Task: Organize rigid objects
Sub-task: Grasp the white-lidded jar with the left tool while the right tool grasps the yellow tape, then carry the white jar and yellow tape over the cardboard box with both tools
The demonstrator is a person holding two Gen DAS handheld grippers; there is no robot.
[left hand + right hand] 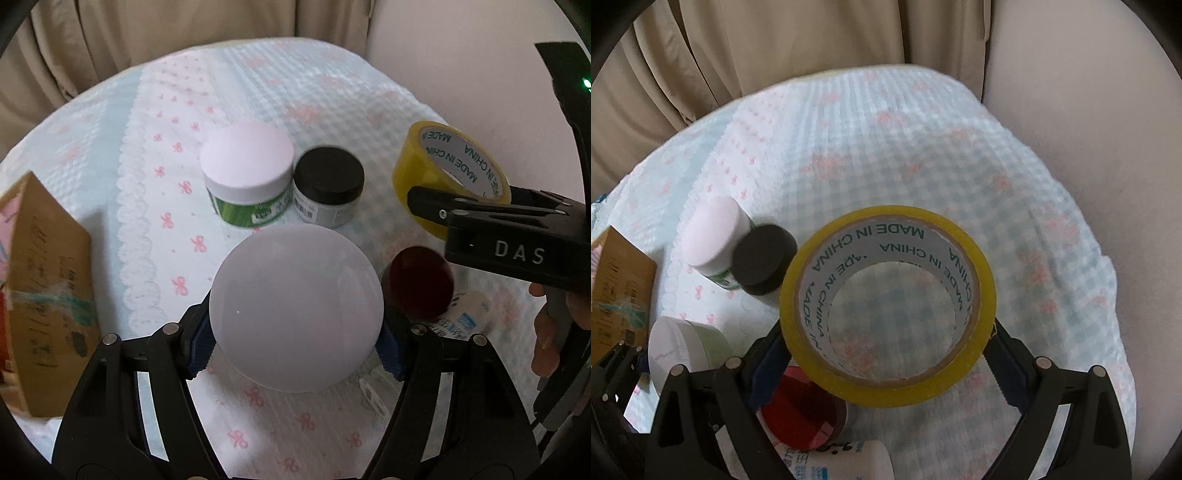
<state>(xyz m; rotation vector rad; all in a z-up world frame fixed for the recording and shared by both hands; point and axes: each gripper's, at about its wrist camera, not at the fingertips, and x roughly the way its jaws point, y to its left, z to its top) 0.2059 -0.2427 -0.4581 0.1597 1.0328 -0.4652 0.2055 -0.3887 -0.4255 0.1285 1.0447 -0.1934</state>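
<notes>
In the left wrist view my left gripper (295, 341) is shut on a jar with a broad white lid (295, 310); the blue pads (201, 343) press on its sides. The right wrist view shows the same jar (683, 347), pale green below the lid, at lower left. My right gripper (886, 350) is shut on a yellow tape roll (886, 387), held with its hole facing the camera, above the checked cloth (1015, 221). From the left wrist view, the tape roll (417, 166) sits at right, with a black finger (480, 212) across it.
On the cloth stand a white-lidded green jar (245, 173), a black-lidded jar (328, 184) touching it, and a red-capped bottle (421, 280) lying beside my left gripper. A cardboard box (44, 295) stands at the left edge. Beige curtains hang behind the table.
</notes>
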